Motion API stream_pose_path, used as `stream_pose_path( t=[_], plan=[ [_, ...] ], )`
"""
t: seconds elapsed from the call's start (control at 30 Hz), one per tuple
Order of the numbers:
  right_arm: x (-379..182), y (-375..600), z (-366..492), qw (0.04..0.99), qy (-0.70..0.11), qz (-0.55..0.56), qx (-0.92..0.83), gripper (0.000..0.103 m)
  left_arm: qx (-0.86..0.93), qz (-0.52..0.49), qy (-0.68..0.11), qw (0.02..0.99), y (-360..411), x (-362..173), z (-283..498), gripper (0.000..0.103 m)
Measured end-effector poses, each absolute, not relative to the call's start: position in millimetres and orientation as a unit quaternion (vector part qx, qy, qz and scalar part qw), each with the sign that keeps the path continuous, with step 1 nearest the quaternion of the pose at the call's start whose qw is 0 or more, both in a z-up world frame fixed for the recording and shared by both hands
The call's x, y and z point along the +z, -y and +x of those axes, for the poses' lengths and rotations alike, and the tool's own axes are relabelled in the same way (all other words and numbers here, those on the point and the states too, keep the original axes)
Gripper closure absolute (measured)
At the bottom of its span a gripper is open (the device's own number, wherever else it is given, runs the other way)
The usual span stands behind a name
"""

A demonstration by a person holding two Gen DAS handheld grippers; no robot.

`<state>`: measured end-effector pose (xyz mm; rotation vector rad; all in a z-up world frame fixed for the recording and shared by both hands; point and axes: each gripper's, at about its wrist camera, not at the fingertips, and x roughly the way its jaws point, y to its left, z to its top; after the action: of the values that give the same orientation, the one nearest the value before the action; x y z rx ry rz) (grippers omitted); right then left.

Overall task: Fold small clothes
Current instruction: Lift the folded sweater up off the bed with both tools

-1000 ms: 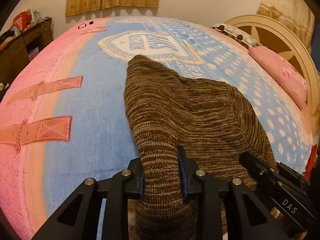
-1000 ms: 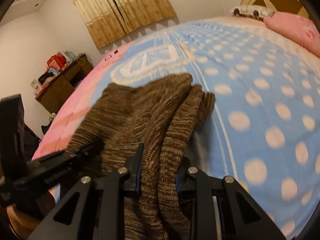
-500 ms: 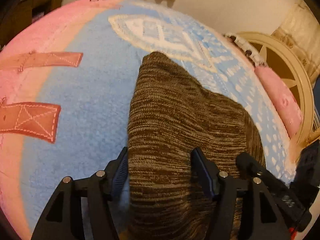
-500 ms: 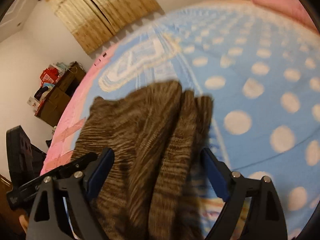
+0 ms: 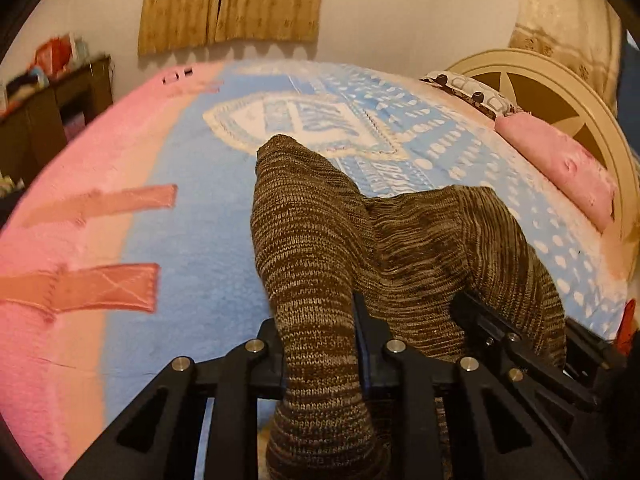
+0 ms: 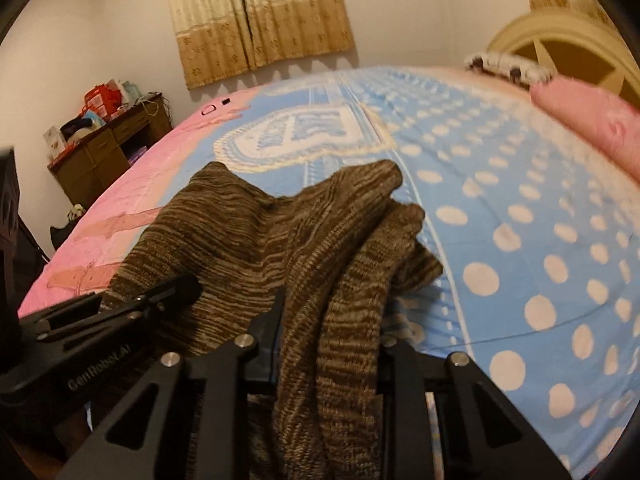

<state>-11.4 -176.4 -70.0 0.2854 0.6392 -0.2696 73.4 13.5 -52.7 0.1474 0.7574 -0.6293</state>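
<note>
The left gripper (image 5: 318,344) has its jaws closing on a bunched fold of the brown knitted garment (image 5: 320,240), the wool squeezed tight between the 2 black fingers and spilling down below them. The right gripper (image 6: 328,336) does the same just beside it: its jaws are closing with a thick roll of the same knit clamped between them. In the right wrist view the left gripper's black body shows at the lower left edge, close alongside, so both hands hold the near edge of the garment side by side.

From the jaws the knit slopes away and down onto the bed (image 5: 192,248), where its far parts lie in 2 humped points, 1 reaching toward the white crest printed on the blue blanket (image 6: 500,184). The blanket is blue with white dots on the right and pink with orange strap shapes on the left. A pink pillow (image 5: 560,168) rests at the head of the bed against the cream headboard (image 5: 560,76), with a patterned pillow (image 5: 472,92) just beside it. Beige curtains (image 6: 260,20) hang on the far wall, and a dark wooden desk (image 6: 104,152) piled with odds and ends stands at the left.
</note>
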Motion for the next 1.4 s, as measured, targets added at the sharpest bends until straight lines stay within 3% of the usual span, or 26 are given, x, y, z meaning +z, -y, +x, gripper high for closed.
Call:
stream_pose_path(
  t=[0.37, 1.4],
  plan=[
    [-44, 127, 0, 0.948, -0.290, 0.107, -0.072, 0.076, -0.249, 0.069, -0.338, 0.905, -77, -32, 74, 0.078],
    [-40, -6, 84, 0.951, -0.292, 0.049, 0.091, 0.076, -0.098, 0.002, -0.335, 0.937, -217, -31, 129, 0.078]
  ],
)
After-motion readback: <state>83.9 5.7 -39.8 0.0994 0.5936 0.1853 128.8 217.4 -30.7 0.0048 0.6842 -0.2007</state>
